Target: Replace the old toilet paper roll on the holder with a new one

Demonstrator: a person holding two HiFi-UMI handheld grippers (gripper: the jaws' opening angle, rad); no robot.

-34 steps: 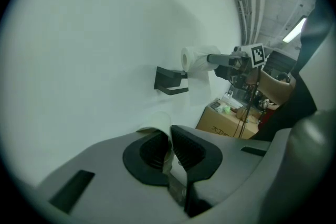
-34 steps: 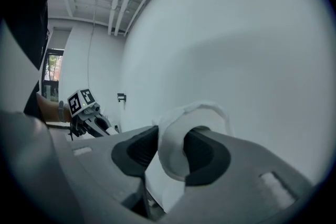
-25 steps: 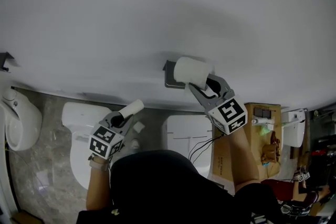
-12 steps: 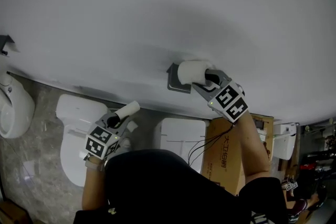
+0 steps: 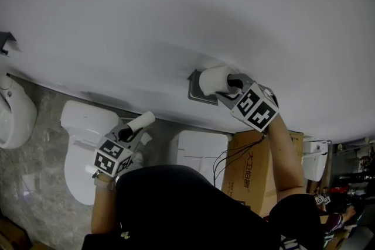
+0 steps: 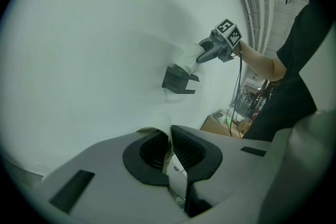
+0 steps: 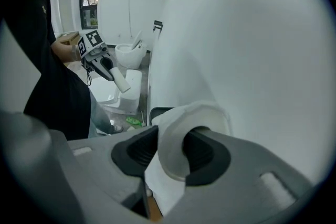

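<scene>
A new white toilet paper roll [image 5: 214, 79] sits against the dark wall holder [image 5: 195, 92]. My right gripper [image 5: 230, 85] is shut on the roll's wall, one jaw inside the core. In the right gripper view the roll [image 7: 190, 122] fills the gap between the jaws of that gripper [image 7: 173, 150], with the holder [image 7: 156, 111] just behind. Lower left, my left gripper [image 5: 132, 130] is shut on the old roll's tube [image 5: 142, 121]. Its thin wall [image 6: 164, 124] is pinched in the left gripper [image 6: 169, 137]. That view also shows the holder [image 6: 178, 80] and the right gripper [image 6: 209, 53].
The white wall [image 5: 176, 9] fills the upper view. Below stand a toilet [image 5: 79, 143], a second white fixture [image 5: 196, 149], a urinal [image 5: 12, 117] at the far left and a cardboard box [image 5: 252, 167]. A small dark bracket [image 5: 6, 41] is at the left edge.
My right gripper has rolled its wrist and brought the new roll down onto the holder. The left gripper with the old tube has stayed about where it was.
</scene>
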